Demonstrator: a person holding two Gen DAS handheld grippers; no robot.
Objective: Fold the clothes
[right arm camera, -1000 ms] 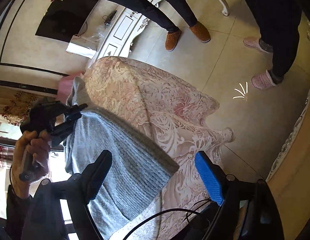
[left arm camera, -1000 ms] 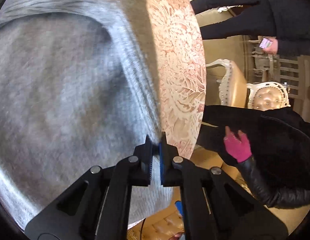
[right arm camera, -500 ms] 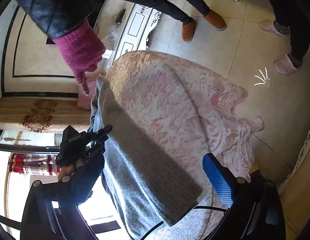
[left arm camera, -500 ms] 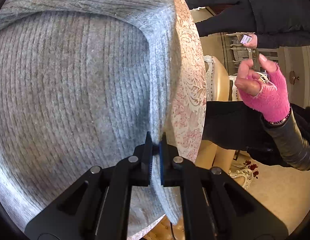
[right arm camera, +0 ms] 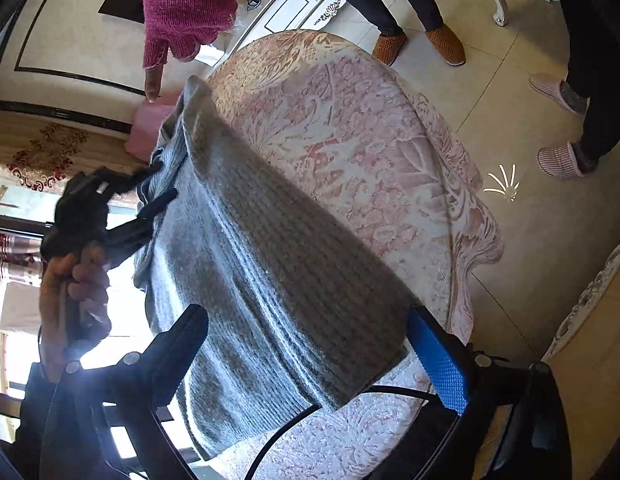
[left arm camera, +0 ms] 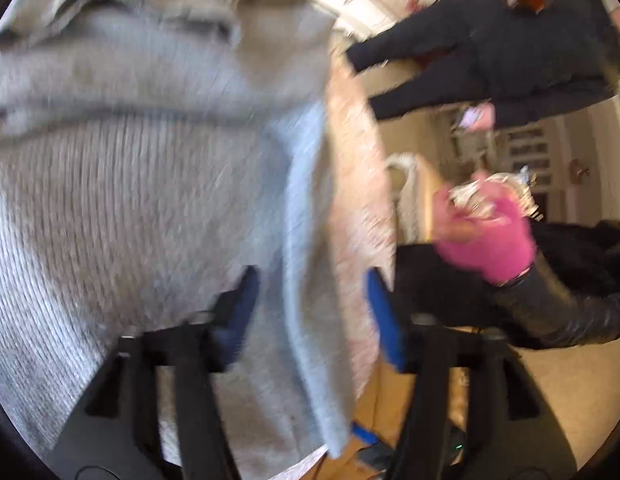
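A grey ribbed sweater [right arm camera: 270,264] lies folded in a long band on a round table with a pink lace cloth [right arm camera: 369,140]. It fills the left of the left wrist view as the blurred sweater [left arm camera: 130,200]. My left gripper [left arm camera: 310,312] has its jaws opening, and the sweater's folded edge lies loose between the blue pads [left arm camera: 383,320] with neither pressing on it. From the right wrist, the left gripper [right arm camera: 162,182] is at the sweater's far end. My right gripper [right arm camera: 310,354] stands wide open over the near end, gripping nothing.
A person's hand in a pink fingerless glove [right arm camera: 186,12] points down beyond the table's far edge; the same glove [left arm camera: 489,240] is at the right in the left wrist view. Two people stand on the tiled floor [right arm camera: 529,240] past the table. A black cable [right arm camera: 294,424] runs under the sweater's near end.
My left gripper went from shut on the sweater's edge to open, and drew back with its view blurring. The right gripper opened a little wider and shifted along the sweater. The gloved hand moved.
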